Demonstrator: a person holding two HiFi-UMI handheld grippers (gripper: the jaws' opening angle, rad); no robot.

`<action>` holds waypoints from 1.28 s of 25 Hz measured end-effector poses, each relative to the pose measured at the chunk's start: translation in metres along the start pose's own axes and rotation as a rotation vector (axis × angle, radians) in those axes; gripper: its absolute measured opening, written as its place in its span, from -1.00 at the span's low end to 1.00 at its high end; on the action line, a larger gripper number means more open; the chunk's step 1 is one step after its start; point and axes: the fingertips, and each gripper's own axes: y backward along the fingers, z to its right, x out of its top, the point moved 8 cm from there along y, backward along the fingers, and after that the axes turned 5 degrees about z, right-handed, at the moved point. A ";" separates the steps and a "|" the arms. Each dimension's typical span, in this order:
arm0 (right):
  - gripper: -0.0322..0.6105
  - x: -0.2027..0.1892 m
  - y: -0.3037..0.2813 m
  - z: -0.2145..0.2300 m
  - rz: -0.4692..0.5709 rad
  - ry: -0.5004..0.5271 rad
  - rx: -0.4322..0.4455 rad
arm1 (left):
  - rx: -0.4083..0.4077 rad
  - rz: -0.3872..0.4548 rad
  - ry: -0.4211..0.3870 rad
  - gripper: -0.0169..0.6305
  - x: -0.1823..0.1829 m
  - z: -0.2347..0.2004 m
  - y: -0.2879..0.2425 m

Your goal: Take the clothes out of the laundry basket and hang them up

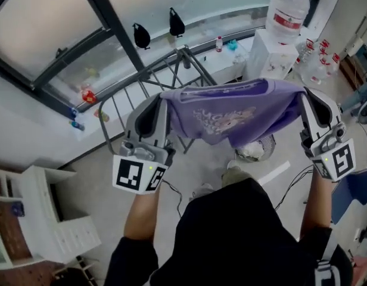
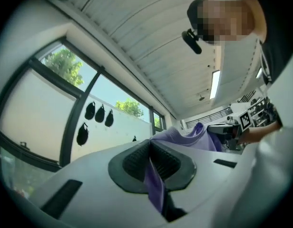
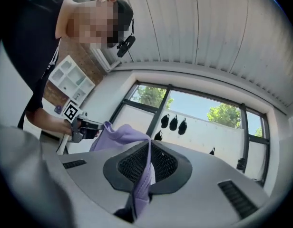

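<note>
While the metal drying rack (image 1: 149,71) stands beyond the jaws, the purple T-shirt (image 1: 231,109) hangs spread between them, likely light, limp and prone to sagging. The left gripper (image 1: 159,109) and right gripper (image 1: 307,105) each clamp an opposite edge.

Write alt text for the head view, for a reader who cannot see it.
A purple fabric T-shirt with a pale print hangs stretched between two grey handheld grippers, the left gripper and the right gripper each shut on an upper corner. Behind it stands a grey metal-tube drying rack, near a large frosted window.
</note>
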 end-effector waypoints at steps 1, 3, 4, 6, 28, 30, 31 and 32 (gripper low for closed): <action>-0.87 0.005 -0.014 -0.006 0.029 -0.011 0.029 | 0.041 0.020 -0.029 -0.92 0.013 -0.007 0.015; -0.87 0.013 -0.041 -0.021 0.075 -0.035 0.092 | 0.122 0.047 -0.090 -0.92 0.036 -0.018 0.044; -0.87 0.016 -0.054 -0.029 0.094 -0.044 0.123 | 0.160 0.052 -0.119 -0.92 0.045 -0.022 0.059; -0.87 0.016 -0.082 -0.046 0.132 -0.072 0.190 | 0.229 0.051 -0.168 -0.92 0.057 -0.033 0.088; -0.87 -0.049 -0.340 -0.234 0.172 -0.354 0.622 | 0.590 -0.077 -0.168 -0.92 0.047 -0.225 0.265; -0.87 -0.057 -0.353 -0.234 0.149 -0.339 0.603 | 0.575 -0.100 -0.152 -0.92 0.036 -0.243 0.259; -0.87 -0.062 -0.361 -0.234 0.137 -0.337 0.590 | 0.568 -0.114 -0.146 -0.92 0.030 -0.253 0.256; -0.87 -0.066 -0.368 -0.234 0.125 -0.338 0.575 | 0.557 -0.129 -0.143 -0.92 0.025 -0.263 0.252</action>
